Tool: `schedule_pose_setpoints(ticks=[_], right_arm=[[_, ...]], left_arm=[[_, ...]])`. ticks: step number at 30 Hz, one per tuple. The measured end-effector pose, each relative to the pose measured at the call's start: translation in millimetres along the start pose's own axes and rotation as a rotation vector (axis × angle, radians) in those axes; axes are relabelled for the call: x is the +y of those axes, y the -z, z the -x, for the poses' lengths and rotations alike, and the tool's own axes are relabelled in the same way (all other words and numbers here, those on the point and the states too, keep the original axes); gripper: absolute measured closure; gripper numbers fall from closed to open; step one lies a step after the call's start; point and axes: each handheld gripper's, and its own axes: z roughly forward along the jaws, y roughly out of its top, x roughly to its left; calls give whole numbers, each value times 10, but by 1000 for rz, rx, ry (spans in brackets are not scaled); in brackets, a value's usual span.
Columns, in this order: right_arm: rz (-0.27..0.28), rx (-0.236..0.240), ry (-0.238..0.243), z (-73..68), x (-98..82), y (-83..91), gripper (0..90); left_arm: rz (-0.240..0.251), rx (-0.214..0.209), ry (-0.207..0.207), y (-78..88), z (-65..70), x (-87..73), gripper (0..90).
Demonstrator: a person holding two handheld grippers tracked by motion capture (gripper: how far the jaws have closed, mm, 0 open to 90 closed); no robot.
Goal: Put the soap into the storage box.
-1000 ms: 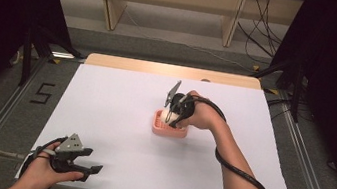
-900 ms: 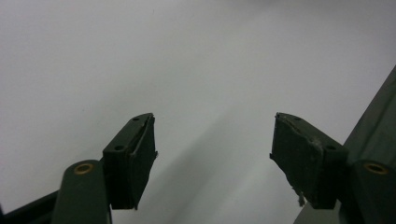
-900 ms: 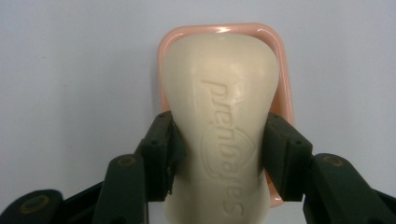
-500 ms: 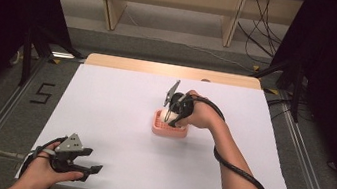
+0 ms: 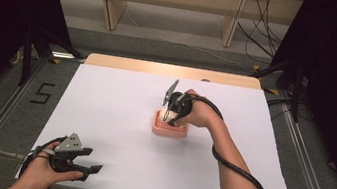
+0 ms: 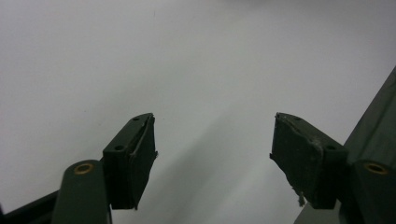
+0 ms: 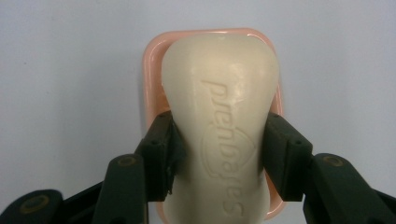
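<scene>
Your right claw [image 7: 217, 154] was clamped on the bar of soap [image 7: 219, 116], one pad pressed against each long side. The soap sat over the pink soap dish [image 7: 152, 70], its far end above the dish's far rim; whether it touched the dish could not be told. The dish lay on the white table [image 5: 120, 97]. Your left claw [image 5: 87, 167] rested well away from the dish, at the table's near edge, its jaws wide apart with nothing between them.
</scene>
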Motion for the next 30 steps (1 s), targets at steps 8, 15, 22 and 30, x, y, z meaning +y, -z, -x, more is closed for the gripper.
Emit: schedule_pose_setpoints(ticks=[8, 15, 22, 30], right_arm=[[-5, 1, 8, 32, 1, -29, 506], [-20, 2, 3, 67, 17, -51, 506], [-17, 21, 11, 86, 28, -93, 506], [-26, 16, 13, 96, 23, -127, 505]], left_arm=[[1, 1, 1, -2, -1, -1, 300], [6, -8, 8, 9, -3, 1, 300], [6, -9, -10, 17, -11, 6, 300], [6, -9, -3, 12, -8, 3, 300]])
